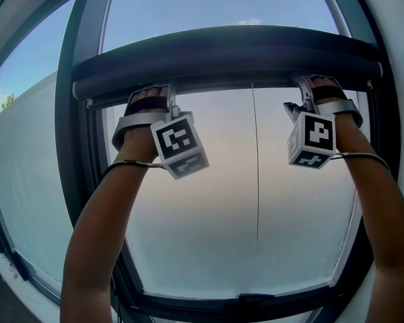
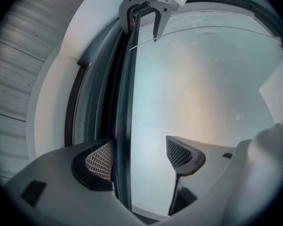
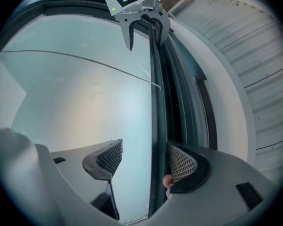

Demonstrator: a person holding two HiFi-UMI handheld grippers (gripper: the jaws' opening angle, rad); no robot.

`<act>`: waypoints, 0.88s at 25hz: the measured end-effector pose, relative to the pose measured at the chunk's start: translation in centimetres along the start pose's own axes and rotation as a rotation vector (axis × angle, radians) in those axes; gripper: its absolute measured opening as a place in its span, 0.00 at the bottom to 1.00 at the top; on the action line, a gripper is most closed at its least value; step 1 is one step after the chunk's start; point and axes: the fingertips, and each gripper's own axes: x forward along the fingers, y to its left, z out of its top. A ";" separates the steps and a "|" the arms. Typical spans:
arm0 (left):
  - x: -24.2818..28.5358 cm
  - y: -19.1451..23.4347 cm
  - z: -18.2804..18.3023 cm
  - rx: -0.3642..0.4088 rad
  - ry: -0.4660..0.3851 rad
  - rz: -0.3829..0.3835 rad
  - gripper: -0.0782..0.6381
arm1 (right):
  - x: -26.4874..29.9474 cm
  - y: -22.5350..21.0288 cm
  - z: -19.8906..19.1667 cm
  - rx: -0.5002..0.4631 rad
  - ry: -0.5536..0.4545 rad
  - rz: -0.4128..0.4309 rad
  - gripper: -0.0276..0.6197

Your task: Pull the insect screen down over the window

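Hand-held grippers [image 2: 137,157] [image 3: 144,161] (agape) — astride screen bar [image 2: 123,117]

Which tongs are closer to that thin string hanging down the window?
Right. The right tongs sit at the dark bar just right of the string; the left tongs are farther off, to its left.

We read no words, brands or numbers anywhere. The only signs we find are the black-and-white square markers on the left cube [image 1: 180,145] and the right cube [image 1: 312,139]; these are block patterns, not letters or digits.
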 end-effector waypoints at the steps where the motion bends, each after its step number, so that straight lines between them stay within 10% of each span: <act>1: 0.0 0.0 0.0 0.002 0.006 -0.004 0.56 | 0.0 -0.1 0.1 0.002 -0.005 -0.004 0.47; 22: -0.9 -1.0 0.0 0.051 0.009 -0.092 0.56 | -0.9 1.0 -0.1 -0.022 0.068 0.139 0.47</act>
